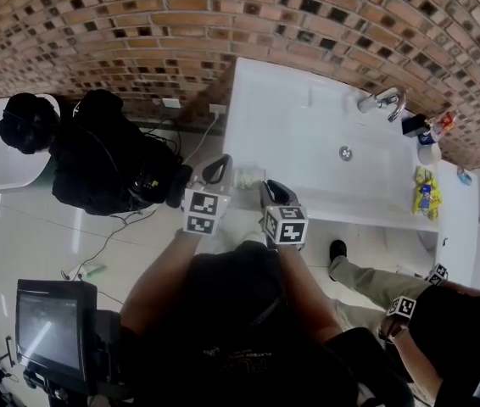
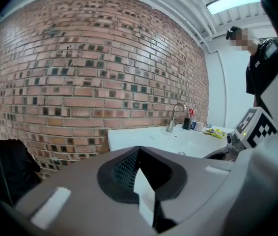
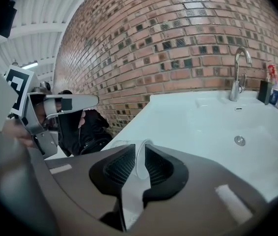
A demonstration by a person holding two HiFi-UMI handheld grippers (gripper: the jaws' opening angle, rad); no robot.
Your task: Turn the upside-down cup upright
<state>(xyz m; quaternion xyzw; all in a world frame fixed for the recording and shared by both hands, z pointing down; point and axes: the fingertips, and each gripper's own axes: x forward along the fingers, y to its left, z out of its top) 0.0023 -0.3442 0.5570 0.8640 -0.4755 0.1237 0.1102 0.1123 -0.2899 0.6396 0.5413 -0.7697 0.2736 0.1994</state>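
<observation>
A clear plastic cup (image 1: 247,178) sits at the front left corner of the white sink counter (image 1: 308,117), between my two grippers. In the right gripper view the cup (image 3: 127,145) lies just past the jaws, and its thin wall runs into the narrow gap between them. My right gripper (image 1: 267,186) (image 3: 140,154) is shut on that wall. I cannot tell which way up the cup is. My left gripper (image 1: 220,166) (image 2: 139,151) hovers just left of the cup with its tips together and nothing in them. It also shows from the side as the left gripper (image 3: 55,104).
A faucet (image 1: 384,102) and a drain (image 1: 345,153) lie farther along the basin. Small bottles (image 1: 431,130) and a yellow packet (image 1: 425,195) stand at its right end. A person in black (image 1: 104,155) crouches left of the counter. A monitor (image 1: 49,329) stands at lower left.
</observation>
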